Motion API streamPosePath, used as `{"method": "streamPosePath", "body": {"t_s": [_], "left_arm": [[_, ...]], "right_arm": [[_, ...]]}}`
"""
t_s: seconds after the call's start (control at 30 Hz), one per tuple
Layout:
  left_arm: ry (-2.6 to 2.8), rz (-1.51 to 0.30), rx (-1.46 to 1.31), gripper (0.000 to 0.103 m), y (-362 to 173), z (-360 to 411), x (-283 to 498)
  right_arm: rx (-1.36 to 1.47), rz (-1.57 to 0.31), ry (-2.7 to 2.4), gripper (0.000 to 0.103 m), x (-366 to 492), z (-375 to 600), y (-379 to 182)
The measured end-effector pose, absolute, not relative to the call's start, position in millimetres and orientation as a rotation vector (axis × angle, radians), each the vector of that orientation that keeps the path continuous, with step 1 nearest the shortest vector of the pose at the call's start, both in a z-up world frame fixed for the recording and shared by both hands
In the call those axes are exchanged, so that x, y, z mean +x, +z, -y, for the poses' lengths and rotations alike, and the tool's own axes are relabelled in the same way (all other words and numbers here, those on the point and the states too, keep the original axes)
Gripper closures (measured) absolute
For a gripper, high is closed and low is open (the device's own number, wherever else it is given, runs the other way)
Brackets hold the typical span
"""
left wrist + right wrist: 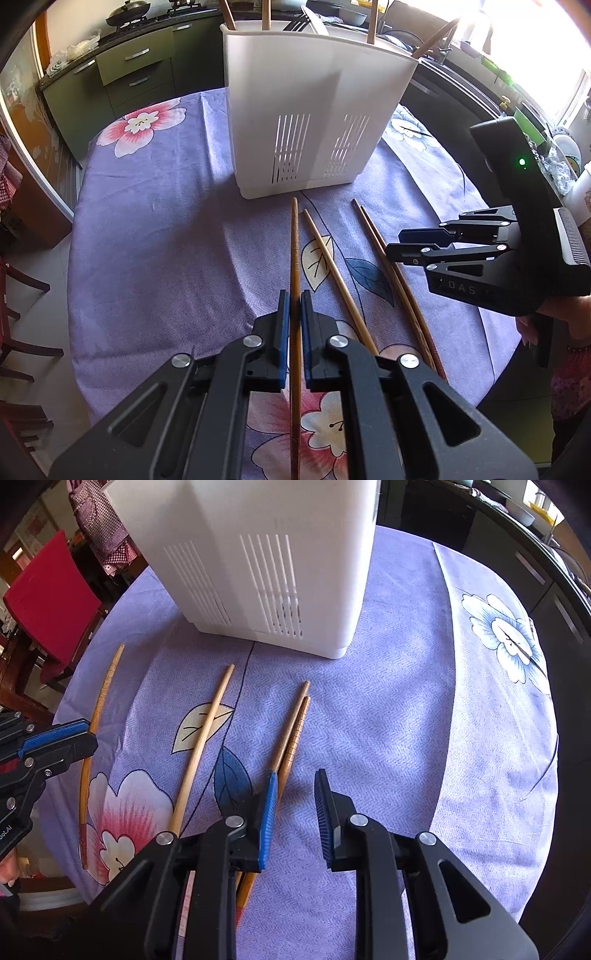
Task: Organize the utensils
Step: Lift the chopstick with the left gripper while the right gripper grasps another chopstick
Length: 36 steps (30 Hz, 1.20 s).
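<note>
Left gripper (294, 301) clenched on a ridged brown chopstick (294, 236) lying on the purple floral tabletop (155, 240), right gripper (295, 794) released and empty, jaws apart beside a chopstick pair (295, 723), pale chopstick (207, 734) between, white utensil holder (295, 110) behind

Colours and patterns on the bench

The bench cloth (155, 236) is lilac, printed with pink, white and blue flowers and leaves. A white slotted utensil holder (314, 110) is seen; the chopsticks (199, 746) are light to reddish brown wood. Each black tool (294, 314) is lined with blue pads (269, 812).
</note>
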<state>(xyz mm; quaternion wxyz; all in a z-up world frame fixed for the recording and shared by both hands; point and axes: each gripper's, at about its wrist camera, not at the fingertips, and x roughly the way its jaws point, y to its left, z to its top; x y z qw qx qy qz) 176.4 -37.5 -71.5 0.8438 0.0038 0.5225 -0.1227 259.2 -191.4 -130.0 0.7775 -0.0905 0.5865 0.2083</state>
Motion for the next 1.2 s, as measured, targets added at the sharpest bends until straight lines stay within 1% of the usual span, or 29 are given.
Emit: {"method": "streamPosePath", "body": {"t_s": [0.13, 0.3, 0.37, 0.4, 0.43, 0.53, 0.63, 1.2], "left_arm": [[-0.262, -1.106, 0.009, 0.097, -72, 38, 177], [-0.267, -1.102, 0.012, 0.097, -70, 40, 176], [-0.265, -1.102, 0.009, 0.097, -70, 39, 176], [-0.265, -1.101, 0.008, 0.097, -70, 38, 176], [-0.265, -1.099, 0.008, 0.097, -70, 38, 176], [-0.263, -1.092, 0.014, 0.097, -69, 38, 174], [-0.264, -1.079, 0.027, 0.097, -66, 39, 171], [-0.236, -0.934, 0.101, 0.097, -30, 46, 145]], "right_arm": [[-0.194, -1.282, 0.468, 0.082, 258, 187, -134], [-0.221, -1.261, 0.453, 0.08, 260, 177, -134], [-0.256, -1.238, 0.437, 0.081, 258, 170, -134], [-0.267, -1.227, 0.436, 0.084, 256, 168, -134], [-0.266, -1.223, 0.444, 0.091, 255, 168, -134], [-0.25, -1.217, 0.441, 0.096, 253, 166, -134], [-0.218, -1.207, 0.458, 0.096, 250, 172, -128], [-0.05, -1.02, 0.549, 0.096, 201, 233, -38]]}}
